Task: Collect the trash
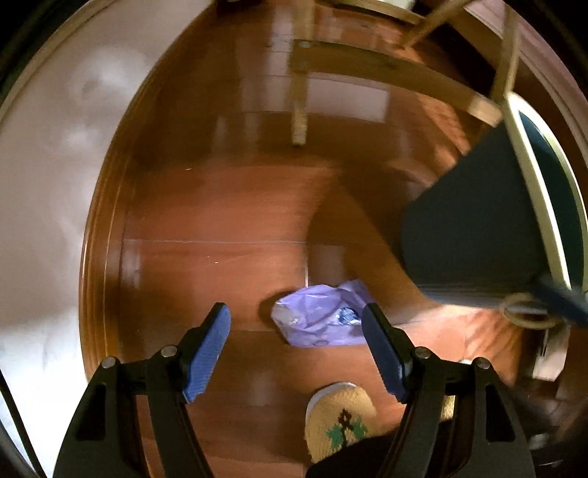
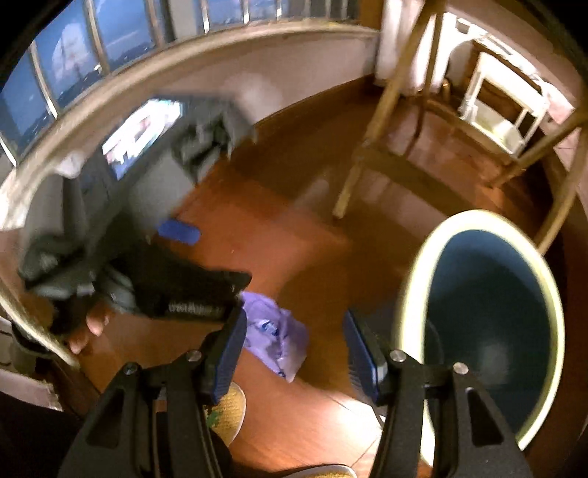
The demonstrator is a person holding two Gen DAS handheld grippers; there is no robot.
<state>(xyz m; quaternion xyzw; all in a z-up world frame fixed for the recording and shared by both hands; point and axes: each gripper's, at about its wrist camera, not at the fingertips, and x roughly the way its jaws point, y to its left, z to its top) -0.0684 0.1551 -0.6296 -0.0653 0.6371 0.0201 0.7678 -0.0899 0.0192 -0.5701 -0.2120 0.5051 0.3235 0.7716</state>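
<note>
- Left gripper [image 1: 296, 323] spread wide, nothing between the blue pads, hovering over the wooden floor [image 1: 220, 206].
- Right gripper [image 2: 294, 327] likewise released, empty, blue pads well apart.
- Knitted yellow slipper [image 1: 340, 415] with green-and-black motif at bottom of left view, just below the gripper.
- Crumpled lilac plastic bag [image 1: 318, 318] lying on the floor, in left view between the finger pads and nearer the right-side one; in right view [image 2: 273, 336] close to the left-side pad, not touching.
- Dark blue bin [image 2: 488, 323] with cream rim beside the bag, to its right; mouth open toward the right camera, interior dark, contents not discernible. Seen from its side in left view [image 1: 474, 228].
- Pale wooden chair legs [image 1: 299, 106] beyond the bag and bin.
- Farther back, window panes [image 2: 121, 33] along the wall; blurred by motion.
</note>
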